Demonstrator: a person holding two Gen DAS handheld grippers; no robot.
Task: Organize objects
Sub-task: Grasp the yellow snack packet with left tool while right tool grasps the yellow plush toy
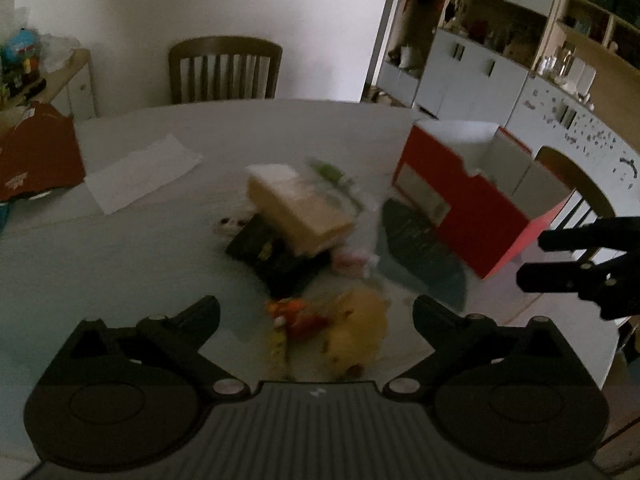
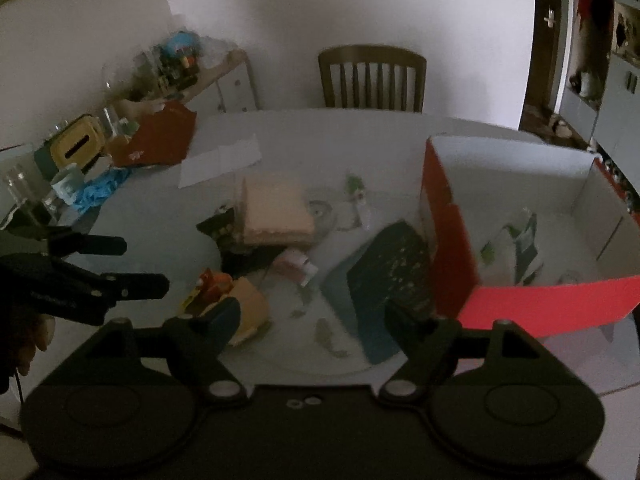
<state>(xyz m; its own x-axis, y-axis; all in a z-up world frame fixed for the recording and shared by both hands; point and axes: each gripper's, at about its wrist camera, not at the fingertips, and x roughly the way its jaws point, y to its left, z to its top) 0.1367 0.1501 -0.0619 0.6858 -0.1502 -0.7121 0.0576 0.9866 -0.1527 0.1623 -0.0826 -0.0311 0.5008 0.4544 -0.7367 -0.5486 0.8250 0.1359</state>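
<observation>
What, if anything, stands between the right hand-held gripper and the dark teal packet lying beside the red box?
Nothing visible does. The right hand-held gripper is open above the table, and the dark teal packet lies just ahead by the red box.

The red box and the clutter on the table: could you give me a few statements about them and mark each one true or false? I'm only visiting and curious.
1. The red box stands open, and a few items already lie inside it. True.
2. The left gripper is clamped on the yellow toy. False: its jaws are open and hold nothing; the toy lies on the table between them.
3. The beige block rests on top of a dark flat packet. True.
4. Both grippers are shut. False: the right gripper is open as well.
5. The white sheet of paper lies inside the box. False: it lies on the table, off to the far left of the pile.
</observation>
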